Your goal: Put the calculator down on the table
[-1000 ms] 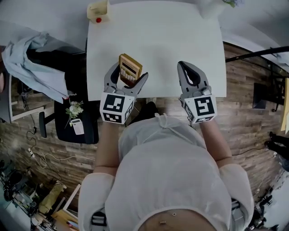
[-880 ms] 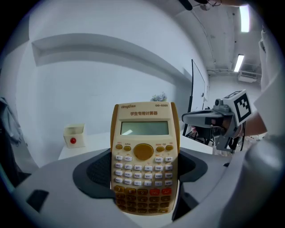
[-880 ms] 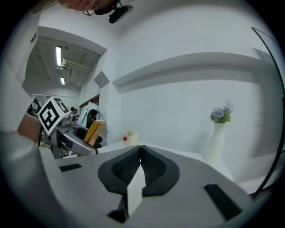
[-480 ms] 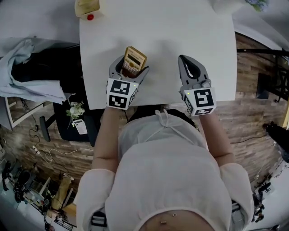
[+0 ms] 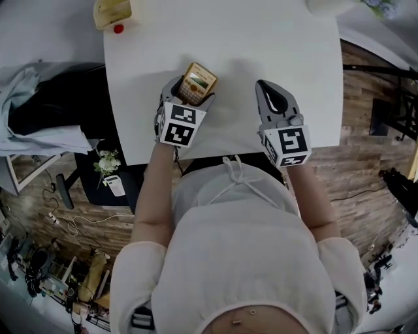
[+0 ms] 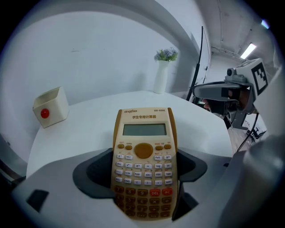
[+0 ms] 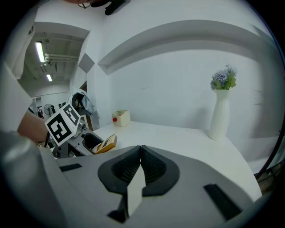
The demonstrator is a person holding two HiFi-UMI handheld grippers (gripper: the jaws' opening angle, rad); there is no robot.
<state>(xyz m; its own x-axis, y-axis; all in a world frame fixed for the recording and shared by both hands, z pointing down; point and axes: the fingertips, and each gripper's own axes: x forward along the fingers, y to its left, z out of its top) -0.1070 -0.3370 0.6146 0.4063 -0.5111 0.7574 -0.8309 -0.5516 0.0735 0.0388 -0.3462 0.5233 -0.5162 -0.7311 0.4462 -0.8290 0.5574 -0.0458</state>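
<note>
A tan scientific calculator (image 5: 196, 83) (image 6: 144, 160) is held over the near left part of the white table (image 5: 261, 45), its display end pointing away from me. My left gripper (image 5: 191, 88) (image 6: 143, 178) is shut on the calculator's lower half, one jaw on each long side. The right gripper view shows the calculator (image 7: 105, 144) tilted in that grip. My right gripper (image 5: 273, 91) (image 7: 141, 151) hovers above the table's near right part, shut with its jaws touching and nothing between them.
A cream box with a red button (image 5: 111, 14) (image 6: 50, 107) (image 7: 120, 118) stands at the table's far left. A white vase with purple flowers (image 6: 161, 73) (image 7: 221, 109) is at the far right. A black chair (image 5: 49, 107) with grey cloth stands left of the table.
My left gripper has carried the calculator forward over the table and lowered it, tilting it flatter. The right gripper has stayed nearly still.
</note>
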